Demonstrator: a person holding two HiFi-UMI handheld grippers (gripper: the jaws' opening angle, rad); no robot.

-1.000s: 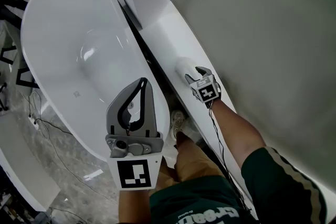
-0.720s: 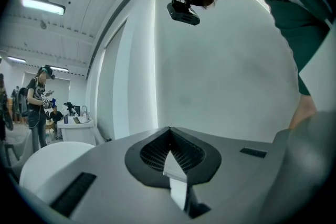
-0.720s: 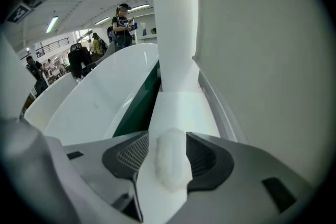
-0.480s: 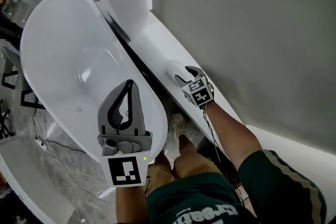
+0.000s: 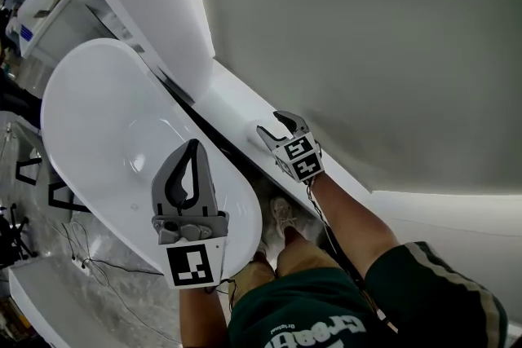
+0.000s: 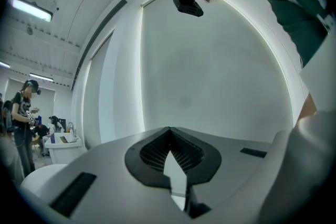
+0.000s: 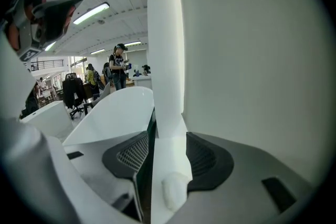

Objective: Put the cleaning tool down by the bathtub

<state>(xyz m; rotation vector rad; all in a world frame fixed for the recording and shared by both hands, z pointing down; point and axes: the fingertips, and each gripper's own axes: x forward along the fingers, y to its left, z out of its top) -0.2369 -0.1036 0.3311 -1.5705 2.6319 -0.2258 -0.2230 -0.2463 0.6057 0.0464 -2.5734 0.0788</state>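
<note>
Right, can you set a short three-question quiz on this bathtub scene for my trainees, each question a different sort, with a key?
1. True or false: the left gripper has its jaws closed with nothing between them.
2. Multiple choice: the white cleaning tool lies (A) inside the bathtub, (B) on the white ledge between the open jaws of the right gripper, (C) on the floor.
3. Fill in: the ledge runs between the bathtub and the grey ____.

Key: 1 true; 2 B; 3 wall.
</note>
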